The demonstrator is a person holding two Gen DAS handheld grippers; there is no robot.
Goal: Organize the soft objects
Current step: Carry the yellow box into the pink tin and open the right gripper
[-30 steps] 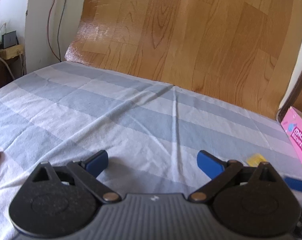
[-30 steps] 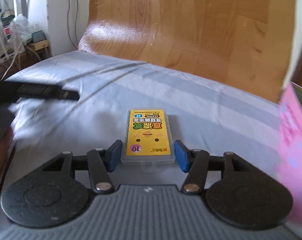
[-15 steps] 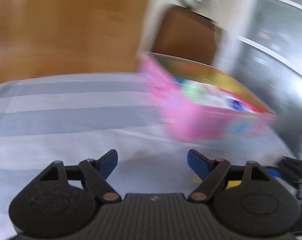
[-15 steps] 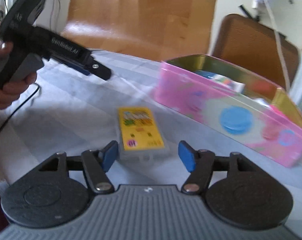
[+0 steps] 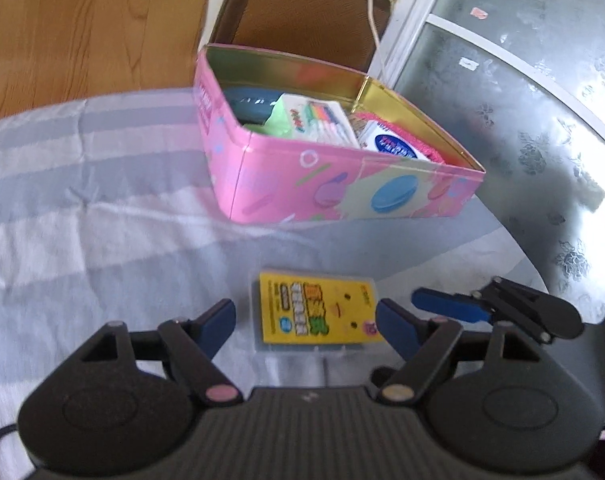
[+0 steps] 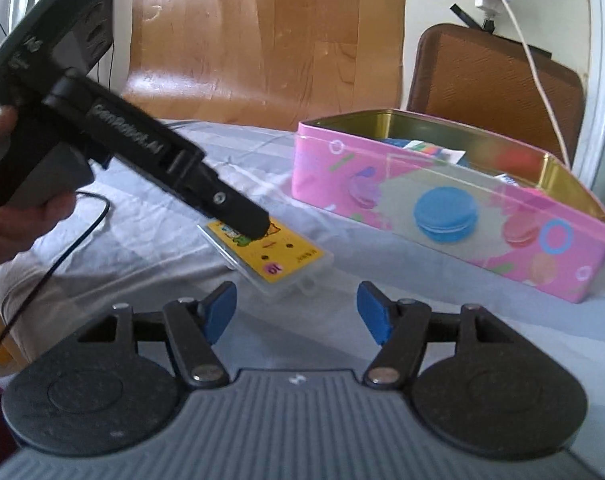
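The yellow packet (image 5: 317,313), a flat clear-wrapped pack with a yellow printed face, lies on the striped cloth (image 5: 82,216) and serves as the landmark for everything else. The left gripper (image 5: 306,322) points down at it with its blue pads spread wider than the packet: one pad stands just off the packet's left edge, the other just off its right edge, and neither presses on it in the left wrist view. Those jaws have just been closing, with the packet between them but not pinched. In the right wrist view the same gripper, held in a person's hand (image 6: 6,200), comes in from the left and its tip covers the packet's far end; whether it touches there cannot be told.

The right gripper (image 6: 298,312) sits on the near side of the packet (image 6: 270,256), its fingers spread apart and empty, having just been opening; the packet lies just ahead of its left pad, clear of both pads.

Beyond the packet, near but apart from it, stands the open pink tin (image 5: 342,192), with soft packs and a pink cloth inside. A brown chair back (image 6: 494,76) stands behind the tin.
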